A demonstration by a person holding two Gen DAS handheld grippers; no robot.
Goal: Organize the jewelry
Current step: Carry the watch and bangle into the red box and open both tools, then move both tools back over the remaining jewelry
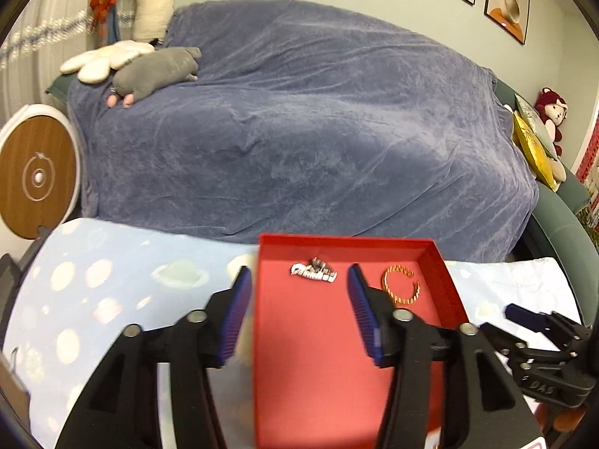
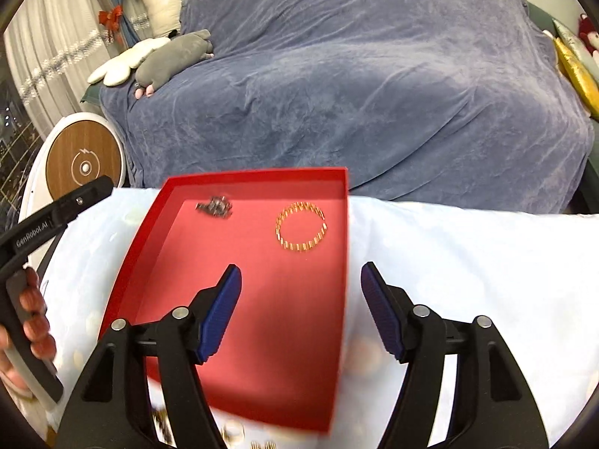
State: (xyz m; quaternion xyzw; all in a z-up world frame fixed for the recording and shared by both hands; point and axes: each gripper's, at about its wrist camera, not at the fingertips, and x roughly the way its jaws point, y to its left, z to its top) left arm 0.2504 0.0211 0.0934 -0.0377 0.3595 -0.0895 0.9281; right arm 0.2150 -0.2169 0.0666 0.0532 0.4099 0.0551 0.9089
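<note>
Behind the work area stands a sofa draped in a blue-grey plush blanket (image 1: 299, 119), with stuffed toys at its ends. On the tabletop, a pale blue cloth with a planet print (image 1: 97, 280) carries a shallow red cardboard tray (image 2: 239, 299).

**Position of the task items**
- A silver-coloured chain piece (image 1: 313, 271) lies bunched near the far wall of the tray.
- A gold-coloured link bracelet (image 2: 301, 227) lies in an open ring beside it, apart from it and clear of the tray walls.
- Small gold-coloured pieces show at the near edge of the right wrist view, outside the tray; they are too blurred to identify.

**State of the tools**
- The left hand-held gripper (image 1: 297, 295) has its jaws spread, nothing between the pads, straddling the tray's left wall.
- The right hand-held gripper (image 2: 301, 299) is likewise spread and empty, straddling the tray's right wall.

**Hazards**
1. A blue pad may catch a tray wall, since each tool spans one. The light tray would probably slide or tip, and the two pieces could tangle.
2. The cloth may bunch under a dragged tray.
3. The loose pieces near the tabletop edge could be swept off by a low pass.
4. Both views are blurred, suggesting quick motion; the tools are close enough to collide.
</note>
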